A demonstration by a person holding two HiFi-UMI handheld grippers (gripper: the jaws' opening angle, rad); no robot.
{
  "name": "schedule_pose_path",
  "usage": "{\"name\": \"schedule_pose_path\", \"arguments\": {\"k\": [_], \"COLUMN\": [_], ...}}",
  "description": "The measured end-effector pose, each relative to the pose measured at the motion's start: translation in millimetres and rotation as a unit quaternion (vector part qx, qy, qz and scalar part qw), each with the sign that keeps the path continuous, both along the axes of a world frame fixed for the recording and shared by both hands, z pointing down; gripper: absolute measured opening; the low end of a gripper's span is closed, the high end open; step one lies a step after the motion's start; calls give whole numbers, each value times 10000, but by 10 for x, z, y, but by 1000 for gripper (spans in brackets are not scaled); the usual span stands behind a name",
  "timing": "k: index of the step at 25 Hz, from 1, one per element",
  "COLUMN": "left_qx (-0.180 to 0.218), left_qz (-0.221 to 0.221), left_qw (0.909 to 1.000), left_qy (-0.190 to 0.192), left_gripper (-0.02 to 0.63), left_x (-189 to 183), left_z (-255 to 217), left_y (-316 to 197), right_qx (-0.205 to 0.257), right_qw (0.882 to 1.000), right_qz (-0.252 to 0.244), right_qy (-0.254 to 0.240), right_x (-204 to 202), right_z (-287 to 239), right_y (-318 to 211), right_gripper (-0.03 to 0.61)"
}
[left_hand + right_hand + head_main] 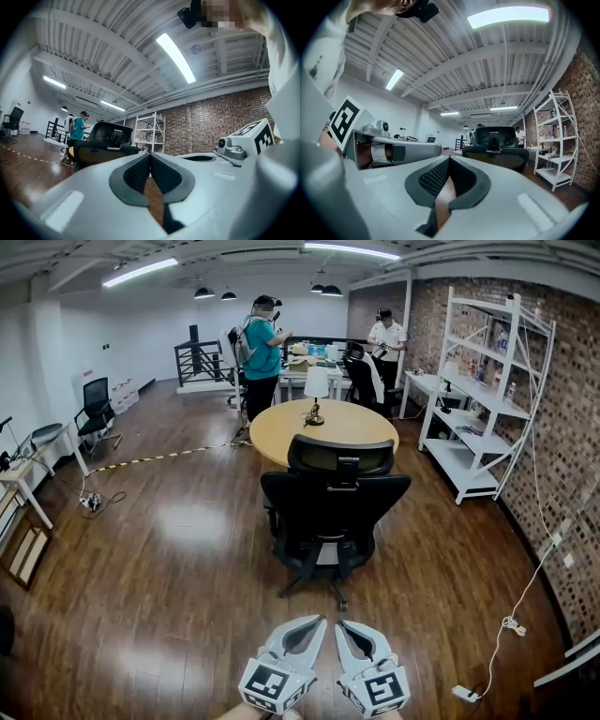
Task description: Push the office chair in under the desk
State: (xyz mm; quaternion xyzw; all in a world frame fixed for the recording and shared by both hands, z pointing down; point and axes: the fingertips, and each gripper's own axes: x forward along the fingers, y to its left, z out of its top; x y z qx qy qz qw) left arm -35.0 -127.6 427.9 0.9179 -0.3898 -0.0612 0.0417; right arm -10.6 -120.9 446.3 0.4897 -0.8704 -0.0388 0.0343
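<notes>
Glossy plank floor (178, 521); brick wall (562, 427) right, white shelving (478, 399) along it. office chair (333, 502) at near edge of round desk (347, 423), back toward camera. Side by side, short of chair: left gripper (317, 622), right gripper (345, 625), each with jaws pressed together, empty. Shelf labels too small to read.

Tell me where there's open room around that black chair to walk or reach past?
Left of the office chair, wide bare floor reaches the wall-side desk. A narrower strip runs between chair and white shelf. Beyond the chair it is crowded: the round table with its lamp stands close.
</notes>
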Motion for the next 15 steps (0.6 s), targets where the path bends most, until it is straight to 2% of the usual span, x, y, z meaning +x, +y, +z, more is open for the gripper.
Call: {"name": "schedule_pose_path", "arguments": {"k": [15], "left_qx": [19], "left_qz": [38], "left_qw": [9999], "left_qy": [-125], "left_gripper": [17], "left_x": [53], "left_z": [63], "left_y": [122], "right_qx": [44], "right_qw": [9999], "right_qz": [-19], "right_qy": [-117], "right_x": [31], "right_z": [0], "right_y": [129], "right_gripper": [0]}}
